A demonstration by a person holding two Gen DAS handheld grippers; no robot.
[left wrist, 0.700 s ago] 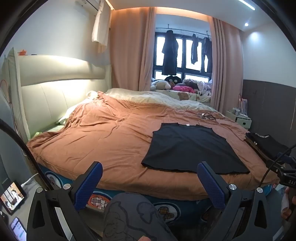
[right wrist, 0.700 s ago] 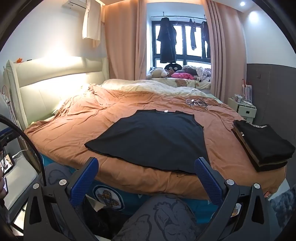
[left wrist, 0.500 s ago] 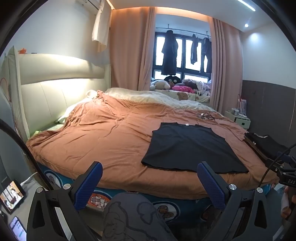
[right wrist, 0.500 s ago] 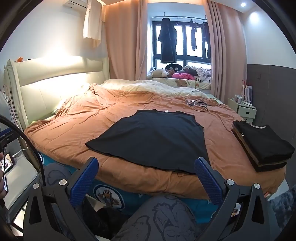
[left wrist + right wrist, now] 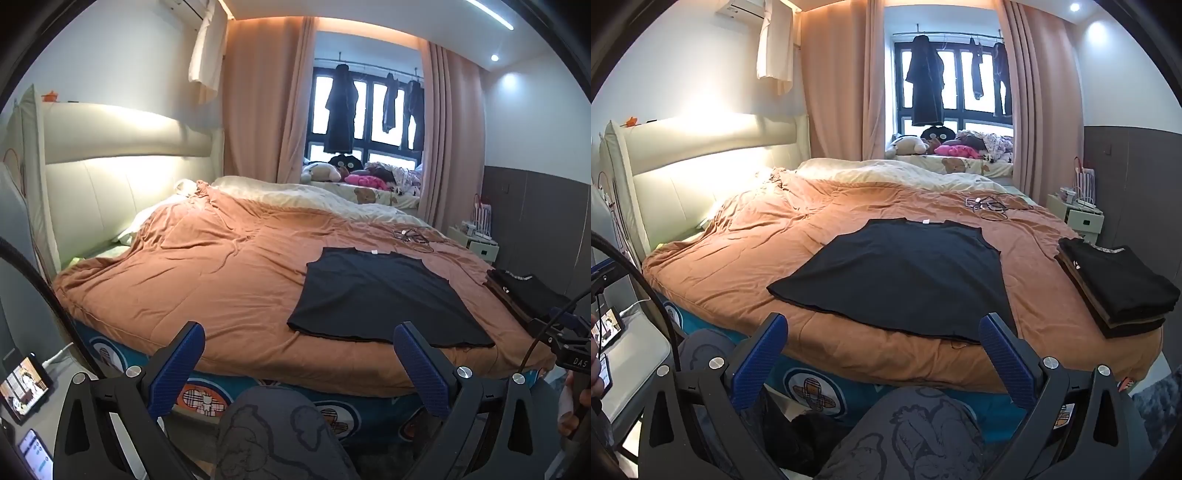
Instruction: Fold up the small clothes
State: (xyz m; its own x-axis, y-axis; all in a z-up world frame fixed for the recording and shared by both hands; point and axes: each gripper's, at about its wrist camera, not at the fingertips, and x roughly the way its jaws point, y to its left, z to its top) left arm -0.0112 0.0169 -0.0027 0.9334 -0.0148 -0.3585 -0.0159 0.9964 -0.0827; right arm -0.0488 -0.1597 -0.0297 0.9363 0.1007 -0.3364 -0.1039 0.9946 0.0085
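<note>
The black top (image 5: pixel 905 273) was laid flat near the bed's (image 5: pixel 738 280) foot edge, left of the folded stack (image 5: pixel 1119 284). Both the left gripper (image 5: pixel 299 362) and right gripper (image 5: pixel 882 350) were held wide open and empty. A single-layer pinch might drag the hem crooked. Little was changed from the earlier frames.

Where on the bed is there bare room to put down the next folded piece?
The widest bare patch of orange duvet lies between the headboard and the spread black shirt. A narrower strip runs between the shirt and the folded stack. The far corner is crowded with tangled cables.
</note>
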